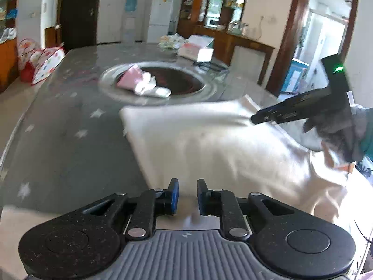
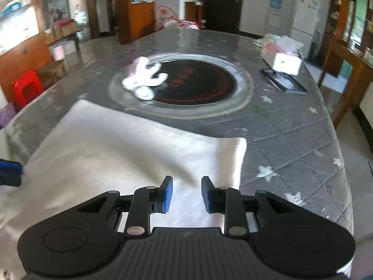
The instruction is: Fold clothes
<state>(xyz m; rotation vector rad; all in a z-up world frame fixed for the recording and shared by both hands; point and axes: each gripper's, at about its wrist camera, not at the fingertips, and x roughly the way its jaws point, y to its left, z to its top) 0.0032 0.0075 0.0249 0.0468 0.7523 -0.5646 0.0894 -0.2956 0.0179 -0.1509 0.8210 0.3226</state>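
Note:
A white garment (image 1: 209,144) lies partly folded on the grey quilted table (image 1: 70,140), its far edge straight and its right side rumpled. My left gripper (image 1: 188,196) hovers low over the garment's near edge; the blue pads stand a little apart and only cloth lying below shows in the gap. In the right wrist view the same garment (image 2: 116,151) spreads to the left, with my right gripper (image 2: 187,193) open just above its near right part. The right gripper (image 1: 254,119), held by a gloved hand (image 1: 338,135), points at the garment's far right corner. A blue tip of the left gripper (image 2: 9,170) shows at the left edge.
A round glass turntable (image 2: 244,88) with a dark centre sits mid-table and carries a small pink and white pile of clothes (image 2: 144,77). A white box (image 2: 284,60) and a flat black tray (image 2: 284,81) lie at the far right. A red stool (image 2: 25,88) stands left of the table.

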